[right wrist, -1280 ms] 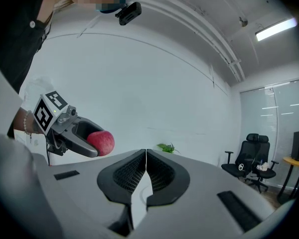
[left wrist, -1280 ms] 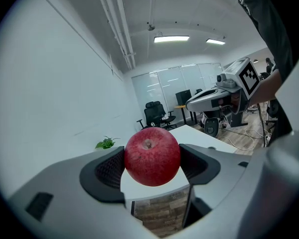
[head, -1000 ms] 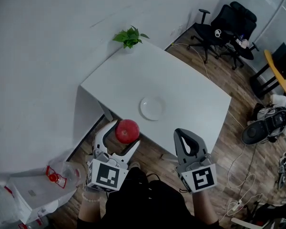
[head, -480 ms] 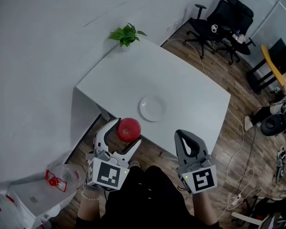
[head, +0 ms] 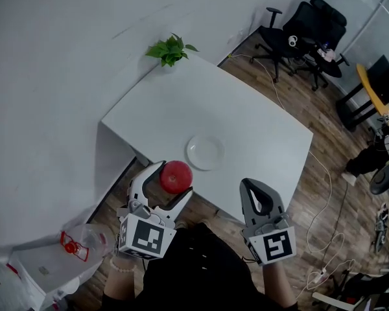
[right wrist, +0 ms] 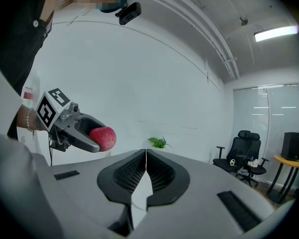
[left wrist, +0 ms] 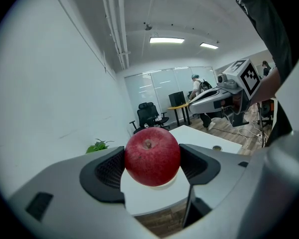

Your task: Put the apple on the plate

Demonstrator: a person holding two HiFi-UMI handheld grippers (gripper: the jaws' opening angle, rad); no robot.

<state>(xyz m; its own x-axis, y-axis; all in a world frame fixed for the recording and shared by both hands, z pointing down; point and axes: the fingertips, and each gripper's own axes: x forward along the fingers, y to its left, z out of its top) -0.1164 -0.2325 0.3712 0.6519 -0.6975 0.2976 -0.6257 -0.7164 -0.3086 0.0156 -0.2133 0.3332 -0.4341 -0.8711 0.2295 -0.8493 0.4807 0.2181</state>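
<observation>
My left gripper [head: 172,179] is shut on a red apple [head: 176,176], held in the air just short of the near edge of the white table [head: 181,112]. In the left gripper view the apple [left wrist: 152,156] fills the gap between both pads, stem end facing the camera. A small white plate [head: 205,152] lies on the table near that edge, just beyond and right of the apple. My right gripper [head: 251,184] hangs shut and holds nothing, right of the plate's near side. The right gripper view shows its pads pressed together [right wrist: 146,169] and the apple [right wrist: 104,138] off to the left.
A potted green plant [head: 170,49] stands at the table's far corner against the wall. Black office chairs [head: 305,26] stand on the wooden floor at the upper right, with cables trailing beside the table. A clear plastic container [head: 78,243] with a red part sits at lower left.
The view has shifted slightly, and the table and plate sit a little lower and left in the frame. Both grippers keep their hold and posture; the apple stays clamped.
</observation>
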